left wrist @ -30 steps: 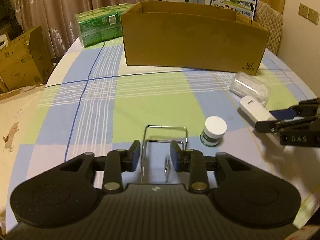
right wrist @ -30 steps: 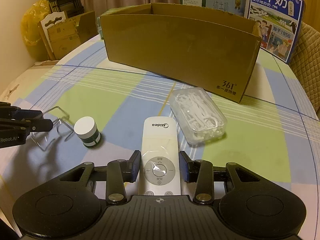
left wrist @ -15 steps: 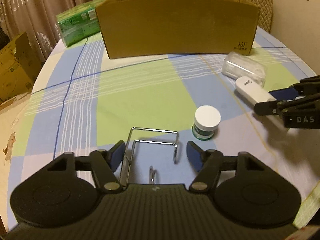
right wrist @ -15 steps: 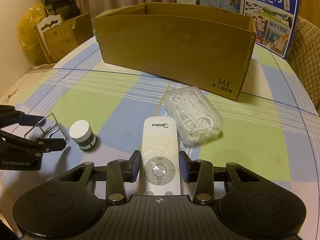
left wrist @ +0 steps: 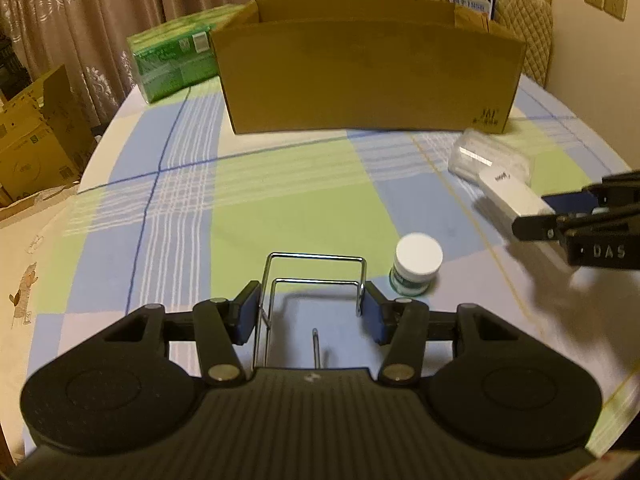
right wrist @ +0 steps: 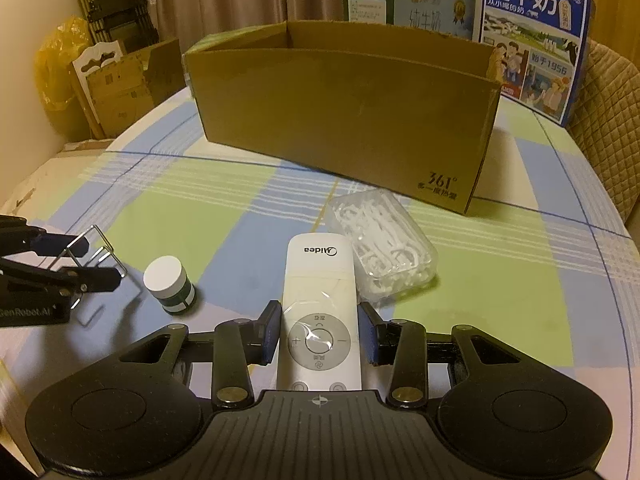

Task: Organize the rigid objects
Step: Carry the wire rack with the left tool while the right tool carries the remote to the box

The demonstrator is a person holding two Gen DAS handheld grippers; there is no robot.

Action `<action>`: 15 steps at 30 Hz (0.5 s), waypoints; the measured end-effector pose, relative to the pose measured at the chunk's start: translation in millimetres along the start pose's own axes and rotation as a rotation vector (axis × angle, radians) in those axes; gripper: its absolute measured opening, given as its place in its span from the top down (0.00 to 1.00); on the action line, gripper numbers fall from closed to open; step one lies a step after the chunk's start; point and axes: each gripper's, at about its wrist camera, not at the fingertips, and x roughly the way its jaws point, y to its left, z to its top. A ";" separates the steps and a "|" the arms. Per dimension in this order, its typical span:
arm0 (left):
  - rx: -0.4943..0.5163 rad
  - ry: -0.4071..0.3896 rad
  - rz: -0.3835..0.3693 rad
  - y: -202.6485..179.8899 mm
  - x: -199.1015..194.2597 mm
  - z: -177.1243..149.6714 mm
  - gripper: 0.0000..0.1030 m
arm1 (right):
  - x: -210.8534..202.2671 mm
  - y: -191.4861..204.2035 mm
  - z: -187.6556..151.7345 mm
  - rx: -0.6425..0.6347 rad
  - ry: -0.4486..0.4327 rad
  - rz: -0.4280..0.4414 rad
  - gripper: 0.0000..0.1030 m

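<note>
My left gripper (left wrist: 310, 312) is shut on a bent metal wire rack (left wrist: 316, 276), with a blue pad touching each side of it; it also shows in the right wrist view (right wrist: 94, 250). My right gripper (right wrist: 319, 330) is shut on a white Midea remote (right wrist: 319, 300) and holds it a little above the cloth; the remote shows at the right in the left wrist view (left wrist: 514, 196). A small white-capped jar (left wrist: 416, 264) stands on the table between the grippers. An open cardboard box (right wrist: 344, 108) stands at the far side.
A clear plastic box of floss picks (right wrist: 384, 244) lies beside the remote, near the box's right corner. A green pack (left wrist: 176, 56) sits left of the box. Milk cartons (right wrist: 532, 36) stand behind it. The round table has a checked cloth (left wrist: 304, 200).
My left gripper opened wide half a second ago and has now closed on the sides of the wire rack. My right gripper has lifted the remote slightly, and both views sit nearer the box.
</note>
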 end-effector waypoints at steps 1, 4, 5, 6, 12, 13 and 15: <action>-0.005 -0.007 0.003 0.8 -2.0 2.2 0.53 | -1.2 -0.1 0.6 -0.001 -0.003 -0.002 0.64; -0.015 -0.027 0.007 0.8 -8.5 10.0 0.53 | -4.9 0.0 2.5 0.000 -0.008 -0.002 0.64; -0.023 -0.033 0.004 0.9 -10.3 13.0 0.53 | -6.3 0.3 3.8 0.001 -0.010 0.000 0.64; -0.031 -0.037 0.000 0.9 -12.1 16.0 0.53 | -8.1 1.1 5.8 0.001 -0.014 0.000 0.64; -0.041 -0.074 -0.024 -0.9 -22.3 42.9 0.53 | -25.2 1.0 29.1 0.020 -0.054 0.013 0.64; -0.040 -0.084 -0.028 -0.4 -24.9 50.9 0.53 | -29.0 0.1 35.6 0.021 -0.064 0.013 0.64; -0.037 -0.104 -0.036 0.9 -28.3 67.7 0.53 | -36.1 -3.1 50.9 0.027 -0.084 0.012 0.64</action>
